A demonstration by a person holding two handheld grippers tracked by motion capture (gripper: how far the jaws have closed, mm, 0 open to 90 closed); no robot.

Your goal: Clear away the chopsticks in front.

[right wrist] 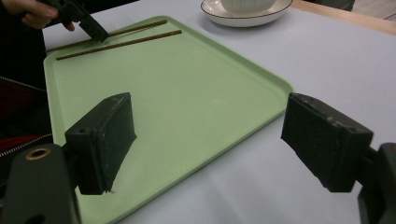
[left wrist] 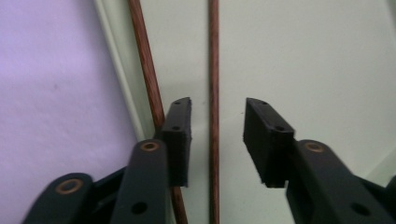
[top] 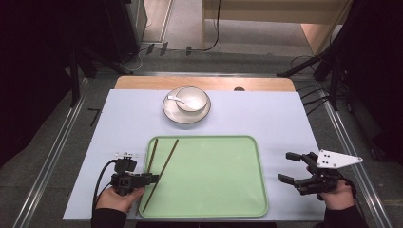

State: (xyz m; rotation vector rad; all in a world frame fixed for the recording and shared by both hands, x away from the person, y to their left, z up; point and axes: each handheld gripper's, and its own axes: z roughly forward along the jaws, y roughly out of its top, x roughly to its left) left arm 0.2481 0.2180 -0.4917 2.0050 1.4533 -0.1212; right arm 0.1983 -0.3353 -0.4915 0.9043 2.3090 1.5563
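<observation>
Left gripper open over chopsticks at tray's left edge.
I've got one chopstick between my parted jaws, its long axis running along them; the other chopstick lies just outside on the green tray. Right gripper open, empty, well apart.

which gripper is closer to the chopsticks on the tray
Left. The left gripper is right at the chopsticks on the green tray, its open jaws straddling one stick. The right gripper is open beyond the tray's opposite edge, over the table.
</observation>
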